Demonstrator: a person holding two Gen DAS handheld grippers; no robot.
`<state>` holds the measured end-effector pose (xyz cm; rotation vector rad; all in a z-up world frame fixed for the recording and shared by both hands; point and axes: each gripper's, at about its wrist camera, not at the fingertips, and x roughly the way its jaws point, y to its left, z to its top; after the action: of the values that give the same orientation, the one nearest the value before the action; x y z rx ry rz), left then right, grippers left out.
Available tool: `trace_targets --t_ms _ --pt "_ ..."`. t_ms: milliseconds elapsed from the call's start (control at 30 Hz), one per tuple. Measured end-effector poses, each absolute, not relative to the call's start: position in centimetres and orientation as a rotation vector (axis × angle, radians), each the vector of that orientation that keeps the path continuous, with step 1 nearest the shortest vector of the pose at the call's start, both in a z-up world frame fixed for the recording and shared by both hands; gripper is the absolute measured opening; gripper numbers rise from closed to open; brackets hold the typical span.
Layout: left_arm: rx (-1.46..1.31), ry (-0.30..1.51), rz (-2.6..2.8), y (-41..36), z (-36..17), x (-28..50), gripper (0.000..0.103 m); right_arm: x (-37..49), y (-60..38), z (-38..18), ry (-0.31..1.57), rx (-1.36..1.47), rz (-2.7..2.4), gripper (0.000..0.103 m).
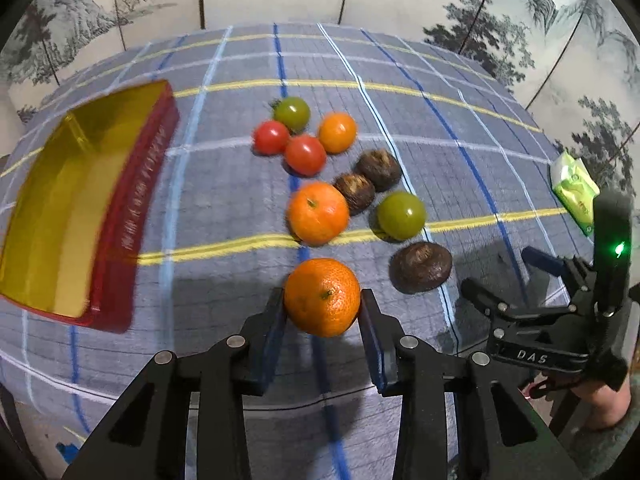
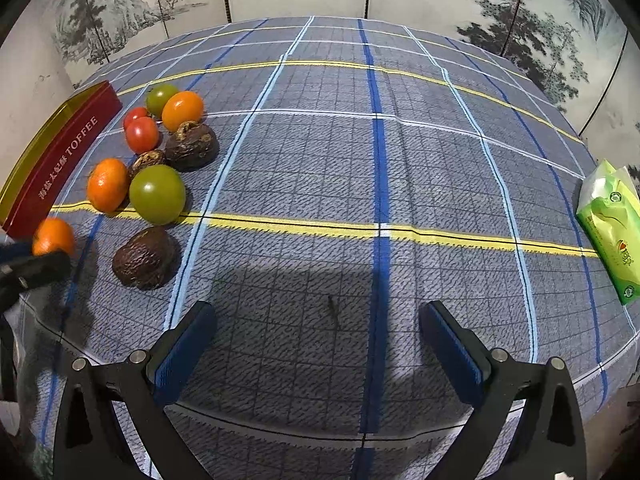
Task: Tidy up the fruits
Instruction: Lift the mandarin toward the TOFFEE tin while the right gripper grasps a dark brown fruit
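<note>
Left claw (image 1: 322, 300) pinching nearest mandarin (image 1: 322, 297) off tabletop (image 1: 224, 200), presumably bound for empty toffee tin (image 1: 72, 208); right claw (image 2: 318, 344) spread wide, idle, holding nothing.

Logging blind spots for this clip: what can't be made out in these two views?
- Tin: left wrist view, motion-blurred; side lettering unreadable, near end of the inside hidden by its wall.
- Tangerine between the left gripper fingers: contact with the cloth underneath hidden.
- Same tangerine: right wrist view, partly covered by the left gripper.
- Tissue pack: print too small.
</note>
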<state>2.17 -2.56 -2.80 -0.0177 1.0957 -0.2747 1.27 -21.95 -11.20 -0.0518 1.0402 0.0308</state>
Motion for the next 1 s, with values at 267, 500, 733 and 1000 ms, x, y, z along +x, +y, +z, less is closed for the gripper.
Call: trace_targets --t_ms 267,500,733,1000 --pt "-0.031 1.022 -0.182 2.3 0.1 2.6 0.037 0.9 -19.5 -11.2 1.044 -0.097 0.109 0.102" --pt "-0.069 1.0 -0.058 7.8 0.7 3.4 0.037 0.7 -16.7 -11.1 1.032 -0.146 0.207 0.093" --pt "-0.106 1.001 0.038 12.2 0.2 4.0 0.037 1.4 -15.1 -10.5 1.014 -0.141 0.265 0.06" --pt "-0.122 1.007 0.118 15.6 -0.8 4.8 0.037 2.1 -13.6 -10.3 1.008 -0.161 0.276 0.046"
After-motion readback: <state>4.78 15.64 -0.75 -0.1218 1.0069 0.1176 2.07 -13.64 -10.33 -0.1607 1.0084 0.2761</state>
